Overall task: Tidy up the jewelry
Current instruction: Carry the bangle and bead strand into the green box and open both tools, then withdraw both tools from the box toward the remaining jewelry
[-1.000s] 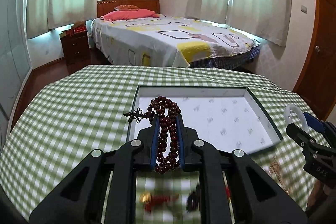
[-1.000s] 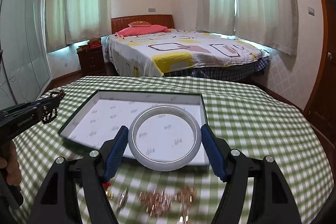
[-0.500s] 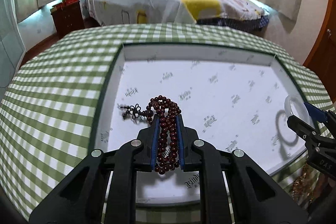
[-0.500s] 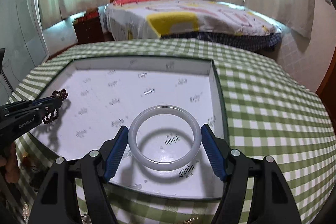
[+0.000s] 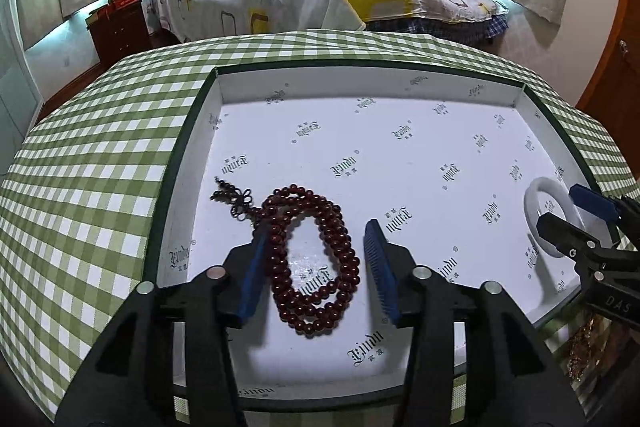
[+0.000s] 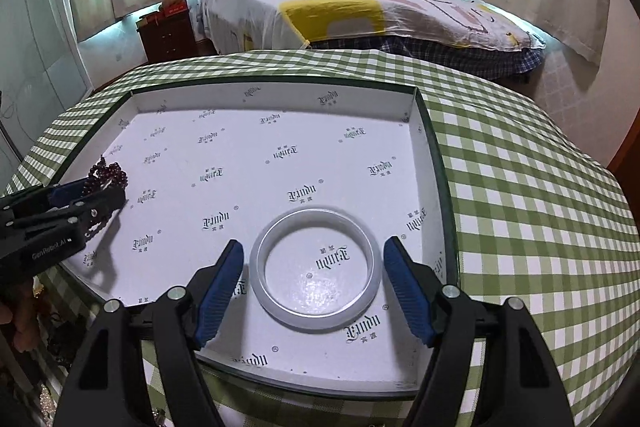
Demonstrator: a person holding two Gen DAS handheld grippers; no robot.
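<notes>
step: release into white-lined tray (image 5: 208, 131) | left gripper (image 5: 316, 263) jaws opening, dark red bead bracelet (image 5: 316, 259) loose between | right gripper (image 6: 314, 279) jaws opening, spread clear of pale jade bangle (image 6: 316, 267) | tip: lift straight up, snag nothing

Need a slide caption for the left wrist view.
Left tool opening around the bead bracelet lying in the white-lined tray.

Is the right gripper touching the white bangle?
Apart. The right wrist view shows white box floor between both blue pads and the white bangle.
</notes>
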